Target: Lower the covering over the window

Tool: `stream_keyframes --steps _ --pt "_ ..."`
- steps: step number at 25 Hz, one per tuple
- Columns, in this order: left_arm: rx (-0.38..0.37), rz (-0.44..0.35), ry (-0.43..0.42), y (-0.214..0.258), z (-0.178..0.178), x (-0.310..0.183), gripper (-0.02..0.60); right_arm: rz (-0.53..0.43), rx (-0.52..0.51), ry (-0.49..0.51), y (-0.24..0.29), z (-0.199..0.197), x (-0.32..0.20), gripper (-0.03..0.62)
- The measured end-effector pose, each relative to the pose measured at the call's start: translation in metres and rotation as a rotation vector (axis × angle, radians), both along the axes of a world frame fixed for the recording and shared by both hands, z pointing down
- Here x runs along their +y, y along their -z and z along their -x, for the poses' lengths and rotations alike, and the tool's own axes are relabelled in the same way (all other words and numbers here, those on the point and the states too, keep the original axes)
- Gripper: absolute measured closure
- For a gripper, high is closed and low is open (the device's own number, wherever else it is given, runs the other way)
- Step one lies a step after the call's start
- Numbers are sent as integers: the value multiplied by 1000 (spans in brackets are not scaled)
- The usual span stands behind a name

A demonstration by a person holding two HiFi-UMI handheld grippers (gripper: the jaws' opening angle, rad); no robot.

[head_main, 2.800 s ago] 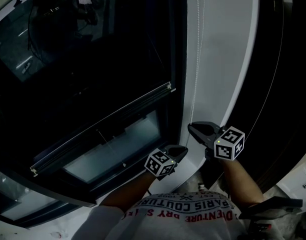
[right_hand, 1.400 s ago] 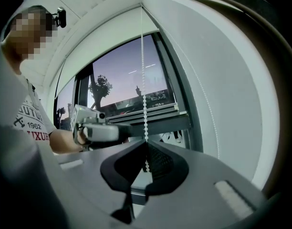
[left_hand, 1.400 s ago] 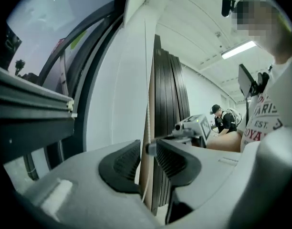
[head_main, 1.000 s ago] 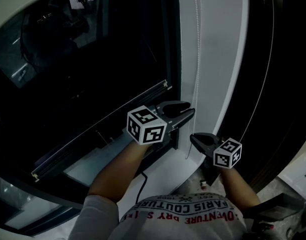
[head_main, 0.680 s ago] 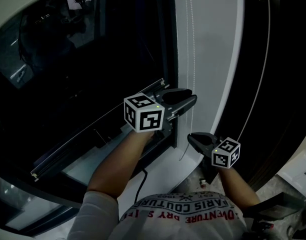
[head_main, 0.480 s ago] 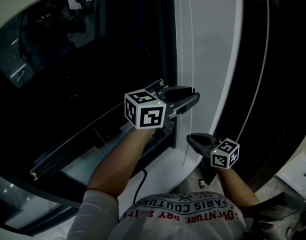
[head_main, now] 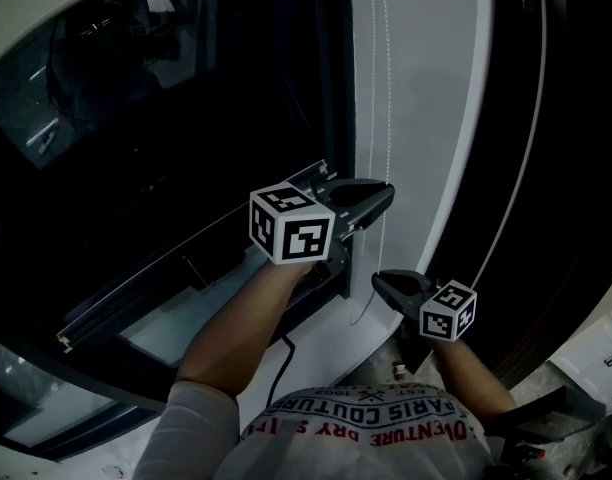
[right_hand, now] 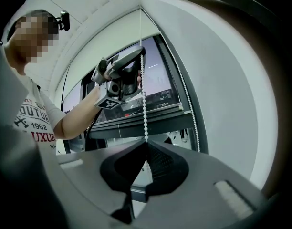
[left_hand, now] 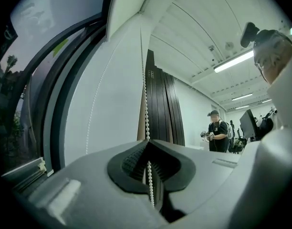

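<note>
A white bead chain (head_main: 385, 88) hangs in two strands down the white wall strip beside the dark window. My left gripper (head_main: 387, 196) is up at the chain; its jaws are closing and the pads meet on one strand (left_hand: 145, 94), which runs down between them. In the left gripper view the left gripper (left_hand: 147, 142) pinches the beads. Lower down, my right gripper (head_main: 377, 279) is shut on the same chain (right_hand: 144, 99), seen at its tips (right_hand: 146, 143). The shade's bottom bar (head_main: 186, 258) crosses the window, with brighter glass below it.
The white wall strip (head_main: 431, 118) separates this window from a second dark pane (head_main: 571, 168) at the right. The chain's free strand (right_hand: 186, 104) hangs along the frame. A black cable (head_main: 282, 360) runs by my left arm. A person (left_hand: 216, 133) stands far off in the room.
My left gripper rose from below the window to the chain, and its open jaws have closed on a strand. My right gripper has stayed shut on the chain and drifted slightly down and left.
</note>
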State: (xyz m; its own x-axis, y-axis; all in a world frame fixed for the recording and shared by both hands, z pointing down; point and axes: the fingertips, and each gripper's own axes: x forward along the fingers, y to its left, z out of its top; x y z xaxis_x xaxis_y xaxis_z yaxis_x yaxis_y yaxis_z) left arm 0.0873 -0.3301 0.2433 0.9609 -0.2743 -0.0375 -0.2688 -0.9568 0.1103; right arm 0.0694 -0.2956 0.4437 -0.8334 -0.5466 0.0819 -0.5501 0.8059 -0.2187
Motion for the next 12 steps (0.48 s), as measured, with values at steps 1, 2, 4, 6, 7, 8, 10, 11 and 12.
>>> stream_keyframes --steps 1,2,4,6,7,8,10,11,12 --pt "2 2 5 0 -2 -1 577 4 -1 5 0 -2 1 586" --pt "3 3 9 -1 -2 -2 577 7 -1 8 0 -3 1 585" --pt "-8 -1 21 -4 -3 -3 577 16 14 11 -4 -6 0 585" --pt "-47 -9 34 -15 -7 -3 577 35 52 13 -16 -8 -1 586" --pt "-62 -10 39 -22 -9 -3 577 50 62 16 -23 -8 0 585" --pt "-67 -5 43 -29 -9 -4 577 67 59 21 -29 -7 1 586" --pt "-70 13 55 -41 -8 -7 577 97 51 35 -39 -3 3 586" --pt "-80 18 62 -48 -7 -9 577 109 62 42 -46 0 4 586" --pt "-96 23 68 -57 -6 -10 577 122 81 47 -54 2 5 586"
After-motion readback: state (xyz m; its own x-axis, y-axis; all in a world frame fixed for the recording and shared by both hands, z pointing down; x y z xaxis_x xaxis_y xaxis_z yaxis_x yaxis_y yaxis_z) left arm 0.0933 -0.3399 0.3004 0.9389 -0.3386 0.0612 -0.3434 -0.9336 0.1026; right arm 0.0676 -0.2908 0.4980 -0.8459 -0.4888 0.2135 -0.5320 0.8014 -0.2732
